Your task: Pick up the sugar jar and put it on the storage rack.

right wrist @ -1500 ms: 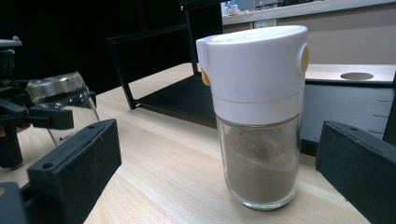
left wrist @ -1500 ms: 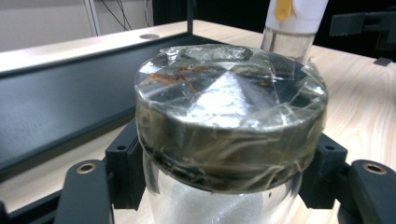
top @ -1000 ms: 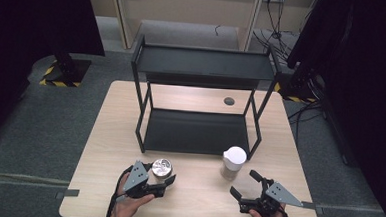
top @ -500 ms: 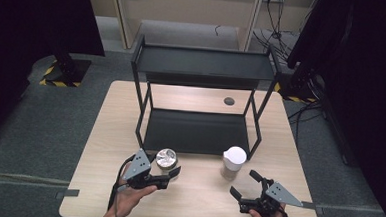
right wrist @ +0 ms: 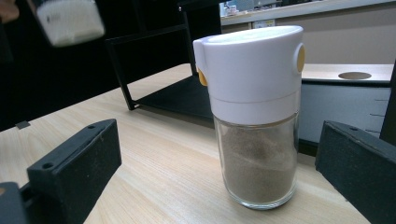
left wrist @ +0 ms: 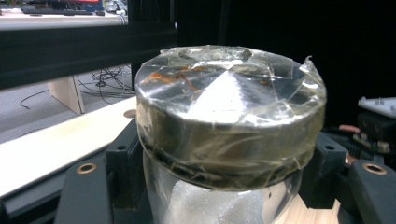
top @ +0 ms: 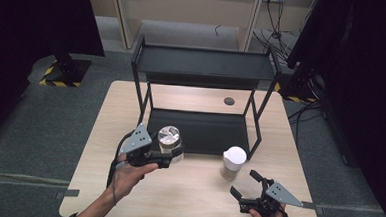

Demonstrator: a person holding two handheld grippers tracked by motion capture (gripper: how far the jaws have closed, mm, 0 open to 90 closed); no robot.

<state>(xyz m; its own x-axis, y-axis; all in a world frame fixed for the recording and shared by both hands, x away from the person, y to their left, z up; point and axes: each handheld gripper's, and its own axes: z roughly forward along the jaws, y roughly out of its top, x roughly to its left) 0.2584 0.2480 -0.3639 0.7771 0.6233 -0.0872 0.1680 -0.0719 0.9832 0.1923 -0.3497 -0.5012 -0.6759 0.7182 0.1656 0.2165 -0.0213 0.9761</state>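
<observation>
The left gripper (top: 171, 156) is clamped on a glass jar (top: 169, 143), its black jaws pressing the clear wall just below the metal lid (left wrist: 229, 107). The jar hangs in the air over the near left part of the worktop (top: 197, 189), just in front of the lower shelf of the black rack (top: 203, 64). It looks rigid and breakable, with white grains inside that give it some weight. The glass is smooth and likely slippery, and the lid is wrapped in wrinkled clear tape, so the hold under the lid's rim seems the safest place: the rim would stop a downward slide. To the right, the spice shaker (top: 233, 161) with a white cap stands upright on the worktop, just beside the rack's near right leg. The right gripper (top: 249, 184) rests near the worktop's near edge with its jaws apart and nothing between them, facing the shaker. The rack's upper shelf and thin legs appear the main obstacles to setting the jar inside.
</observation>
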